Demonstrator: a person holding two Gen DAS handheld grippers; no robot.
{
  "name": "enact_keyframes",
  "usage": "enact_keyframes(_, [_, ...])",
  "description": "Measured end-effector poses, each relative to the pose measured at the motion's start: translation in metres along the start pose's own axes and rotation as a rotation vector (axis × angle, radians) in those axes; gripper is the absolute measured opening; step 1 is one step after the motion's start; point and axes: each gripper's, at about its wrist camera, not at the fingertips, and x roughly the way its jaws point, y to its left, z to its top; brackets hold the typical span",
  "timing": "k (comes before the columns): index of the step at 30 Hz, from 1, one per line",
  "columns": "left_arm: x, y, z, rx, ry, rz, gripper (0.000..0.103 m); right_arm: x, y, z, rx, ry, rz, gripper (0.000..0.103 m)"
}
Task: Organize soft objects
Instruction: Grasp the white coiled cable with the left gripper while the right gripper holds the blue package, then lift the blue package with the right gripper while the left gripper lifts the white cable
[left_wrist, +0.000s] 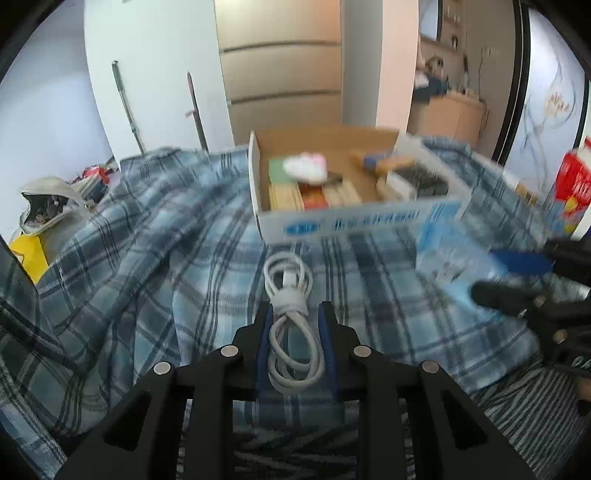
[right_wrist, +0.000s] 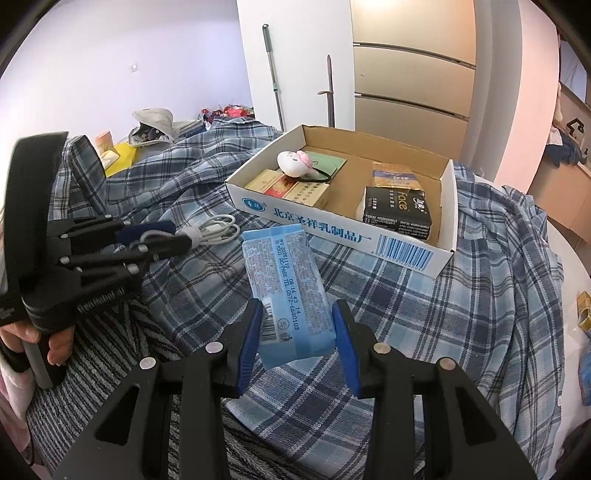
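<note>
A coiled white cable (left_wrist: 288, 280) lies on the blue plaid cloth, and my left gripper (left_wrist: 295, 308) is shut on its near loops. The right wrist view shows the same left gripper (right_wrist: 173, 234) from the side, with the cable (right_wrist: 221, 229) sticking out past its fingertips. My right gripper (right_wrist: 297, 314) is shut on the near end of a light blue tissue pack (right_wrist: 284, 266), which points toward the box. Behind both stands an open cardboard box (right_wrist: 332, 225) holding a white and pink plush toy (right_wrist: 293, 162), a black tissue pack (right_wrist: 397, 214) and small flat boxes.
The plaid cloth (right_wrist: 461, 295) is rumpled over the whole surface, with a grey striped cloth (right_wrist: 110, 350) at the near left. A person's hand (right_wrist: 55, 343) holds the left gripper's handle. A red carton (left_wrist: 574, 184) stands at the right. Clutter and a yellow item (right_wrist: 122, 157) lie far left.
</note>
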Motion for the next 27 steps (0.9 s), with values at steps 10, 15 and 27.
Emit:
enact_keyframes(10, [-0.014,0.0,0.002,0.02,-0.015,-0.061,0.068,-0.001,-0.001,0.0,0.003,-0.003,0.006,0.038])
enact_keyframes(15, [-0.01,-0.002,0.009,0.033,0.001,-0.054,0.076,-0.003,-0.001,0.0,0.005,-0.02,0.0,0.038])
enact_keyframes(27, [0.027,0.013,0.008,-0.046,0.114,-0.098,0.035,-0.003,-0.001,0.0,0.007,-0.017,0.004,0.038])
